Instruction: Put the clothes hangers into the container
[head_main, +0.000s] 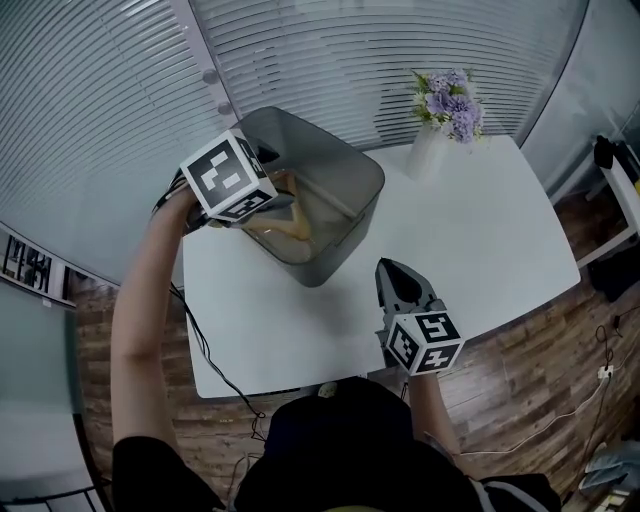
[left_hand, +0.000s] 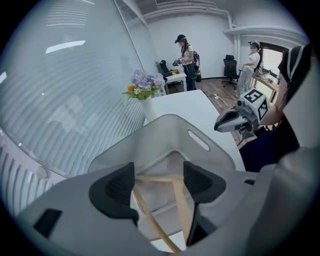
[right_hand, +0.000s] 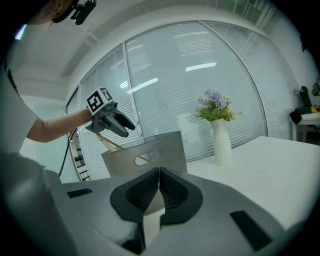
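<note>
On the white table (head_main: 500, 230), container (head_main: 352, 172) holds hanger (left_hand: 180, 205), between parted left gripper (left_hand: 159, 181) jaws; right gripper (right_hand: 159, 186) closed, empty.

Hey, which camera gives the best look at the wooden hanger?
The left gripper view: the hanger lies right between the left gripper's open jaws, over the container. The head view shows only a piece beside the marker cube. The right gripper view catches just a tip above the rim.
</note>
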